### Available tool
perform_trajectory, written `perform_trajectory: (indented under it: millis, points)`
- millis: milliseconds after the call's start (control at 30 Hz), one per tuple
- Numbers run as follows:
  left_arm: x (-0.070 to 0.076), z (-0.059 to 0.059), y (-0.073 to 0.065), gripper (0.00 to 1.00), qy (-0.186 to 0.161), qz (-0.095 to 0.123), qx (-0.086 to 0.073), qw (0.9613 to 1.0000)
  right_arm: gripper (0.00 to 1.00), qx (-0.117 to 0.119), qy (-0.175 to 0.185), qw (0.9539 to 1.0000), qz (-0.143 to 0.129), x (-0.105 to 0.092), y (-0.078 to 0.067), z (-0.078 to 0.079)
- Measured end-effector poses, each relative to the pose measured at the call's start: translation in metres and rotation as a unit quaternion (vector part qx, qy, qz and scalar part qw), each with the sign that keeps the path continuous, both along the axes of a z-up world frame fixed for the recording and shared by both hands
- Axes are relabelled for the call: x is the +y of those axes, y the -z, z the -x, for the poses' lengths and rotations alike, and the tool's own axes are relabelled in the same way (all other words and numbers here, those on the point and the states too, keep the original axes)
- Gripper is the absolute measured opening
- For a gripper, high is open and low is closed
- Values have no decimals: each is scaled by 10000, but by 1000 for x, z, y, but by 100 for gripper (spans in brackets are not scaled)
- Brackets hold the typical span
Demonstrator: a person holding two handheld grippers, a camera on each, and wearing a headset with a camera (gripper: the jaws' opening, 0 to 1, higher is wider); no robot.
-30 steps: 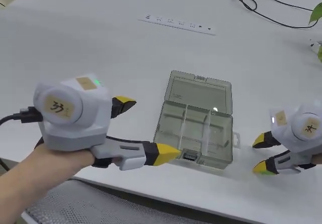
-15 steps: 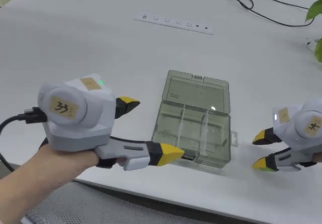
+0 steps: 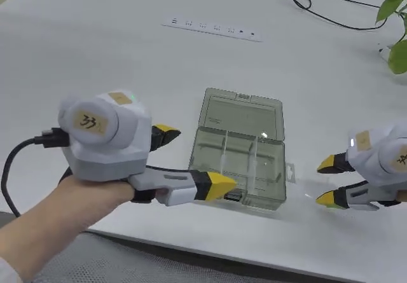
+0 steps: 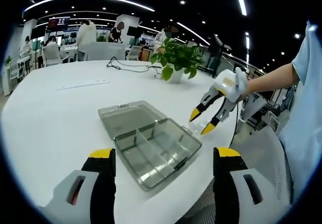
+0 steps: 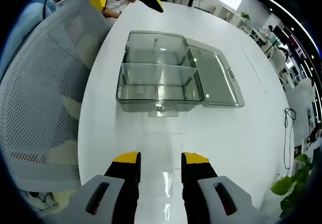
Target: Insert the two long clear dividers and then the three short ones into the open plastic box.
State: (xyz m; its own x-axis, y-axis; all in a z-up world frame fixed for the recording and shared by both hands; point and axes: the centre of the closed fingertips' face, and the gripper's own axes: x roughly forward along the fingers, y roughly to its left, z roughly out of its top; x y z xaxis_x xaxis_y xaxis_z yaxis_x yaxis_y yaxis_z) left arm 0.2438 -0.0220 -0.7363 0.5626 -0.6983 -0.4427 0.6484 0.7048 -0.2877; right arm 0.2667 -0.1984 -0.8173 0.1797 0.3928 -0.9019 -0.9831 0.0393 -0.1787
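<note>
Between the left gripper's [image 3: 200,157] yellow-tipped jaws, spread wide and holding nothing, the white table [image 3: 95,60] shows bare. The right gripper [image 3: 323,181] hangs low over the table's near edge with its jaws a little apart, also empty; its own view shows glossy tabletop in the gap.

Both claws point inward at the open plastic box [image 3: 238,162] between them. It sits near the table's front edge, with its lid lying flat on the far side. In the left gripper view the box [image 4: 151,148] lies just ahead of the jaws, framed by them, with the right gripper [image 4: 199,124] beyond its far corner. In the right gripper view the box [image 5: 161,83] is a little farther off, straight ahead. Clear dividers [image 3: 224,152] already stand inside the base — how many I cannot tell.

Farther out on the table lie a white power strip [image 3: 210,28] and a looped black cable [image 3: 318,6], with a leafy plant [image 4: 176,60] at the edge. A mesh chair [image 5: 45,108] stands at the near side. Beyond is an open office — long ceiling lights, desks, people [image 4: 85,32] standing.
</note>
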Motion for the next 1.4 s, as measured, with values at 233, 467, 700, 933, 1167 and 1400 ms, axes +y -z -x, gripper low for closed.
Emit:
perform_trajectory:
  millis: [233,467,700,933,1167,1400]
  points:
    - [-22,-12,-5,72,117,258,230,9993,33,-333,130,9992,-166,-1,-20,-6]
    - [-59,-22,-14,56,258,786,614,9947,33,-763,169,9962,-375,6,-45,-10]
    - [-92,-27,-9,44,580,867,1031,9892,33,-1018,108,9930,-581,20,-61,-9]
    - [-113,-30,-4,36,670,940,1248,9854,33,-1306,9,9886,-745,34,-79,-10]
    - [-125,-33,-8,26,674,1151,1362,9817,33,-1565,-197,9844,-779,45,-88,-7]
    - [-130,-30,-7,13,697,1213,1458,9794,33,-1615,-267,9832,-802,48,-90,-3]
